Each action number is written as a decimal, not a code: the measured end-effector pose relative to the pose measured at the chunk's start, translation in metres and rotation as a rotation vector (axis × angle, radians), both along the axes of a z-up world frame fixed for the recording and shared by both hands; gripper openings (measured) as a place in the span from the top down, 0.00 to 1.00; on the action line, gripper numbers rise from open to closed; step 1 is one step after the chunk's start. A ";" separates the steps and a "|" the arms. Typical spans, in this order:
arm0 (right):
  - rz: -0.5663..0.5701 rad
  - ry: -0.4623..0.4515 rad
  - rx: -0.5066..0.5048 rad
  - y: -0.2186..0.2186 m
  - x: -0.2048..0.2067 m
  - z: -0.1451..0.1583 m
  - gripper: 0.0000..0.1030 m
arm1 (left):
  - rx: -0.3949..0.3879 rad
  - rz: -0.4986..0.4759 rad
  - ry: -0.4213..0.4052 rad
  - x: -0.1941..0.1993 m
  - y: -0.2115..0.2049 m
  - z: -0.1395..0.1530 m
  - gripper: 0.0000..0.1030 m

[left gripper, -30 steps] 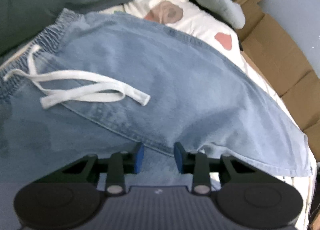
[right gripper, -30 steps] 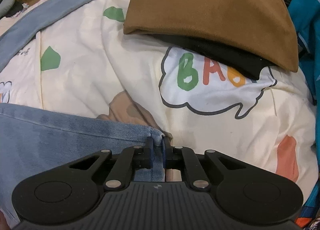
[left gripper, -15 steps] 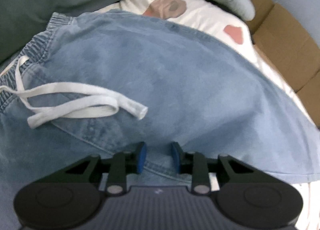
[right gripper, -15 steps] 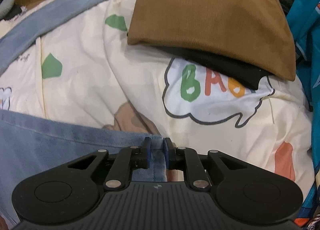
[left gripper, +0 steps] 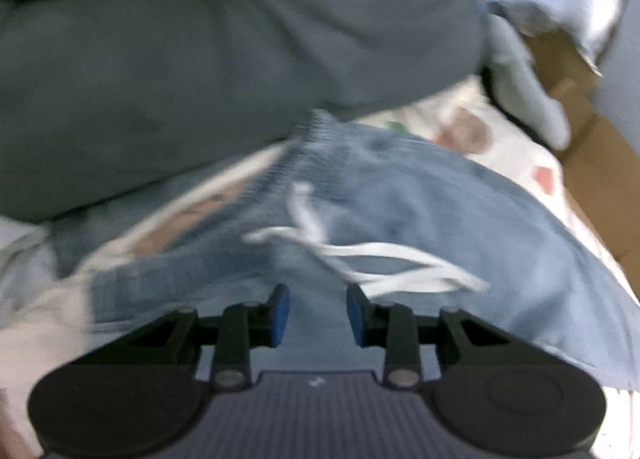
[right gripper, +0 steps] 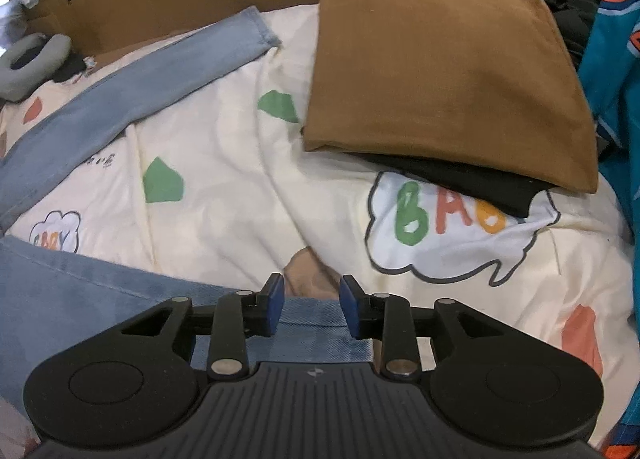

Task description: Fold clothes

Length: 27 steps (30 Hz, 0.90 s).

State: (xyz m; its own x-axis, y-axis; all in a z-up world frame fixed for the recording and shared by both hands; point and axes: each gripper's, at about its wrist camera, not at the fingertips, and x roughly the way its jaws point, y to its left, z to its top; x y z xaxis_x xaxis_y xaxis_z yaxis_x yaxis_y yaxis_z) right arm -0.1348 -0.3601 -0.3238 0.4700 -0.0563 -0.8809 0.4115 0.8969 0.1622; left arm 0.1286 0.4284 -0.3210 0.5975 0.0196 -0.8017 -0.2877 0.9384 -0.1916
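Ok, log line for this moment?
left tongs: open over denim pants | right tongs: open at pant hem | nothing gripped

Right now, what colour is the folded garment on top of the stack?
Brown folded garment, clearest in the right wrist view.

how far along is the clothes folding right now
Done: a brown garment lies folded atop a black one. In hand: nothing; the left gripper and right gripper hover open-jawed over the denim pants. Left: the pants look half-folded, one leg spread out.
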 end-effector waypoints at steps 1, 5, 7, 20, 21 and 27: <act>-0.001 -0.001 0.005 0.001 0.000 0.000 0.64 | 0.004 0.011 0.009 -0.001 0.007 -0.001 0.68; -0.004 -0.004 0.025 0.007 0.000 -0.001 0.64 | 0.020 0.054 0.044 -0.006 0.037 -0.005 0.69; 0.012 0.001 0.005 0.013 0.002 0.000 0.64 | 0.008 0.057 0.065 -0.004 0.040 -0.013 0.72; 0.111 0.132 0.008 0.032 0.015 -0.005 0.64 | 0.046 0.064 0.200 0.003 0.063 -0.059 0.97; 0.120 0.143 0.004 0.034 0.016 -0.005 0.64 | 0.056 0.056 0.201 0.004 0.063 -0.060 0.97; 0.166 0.179 -0.003 0.047 0.023 -0.009 0.62 | 0.065 0.037 0.218 0.008 0.064 -0.060 0.97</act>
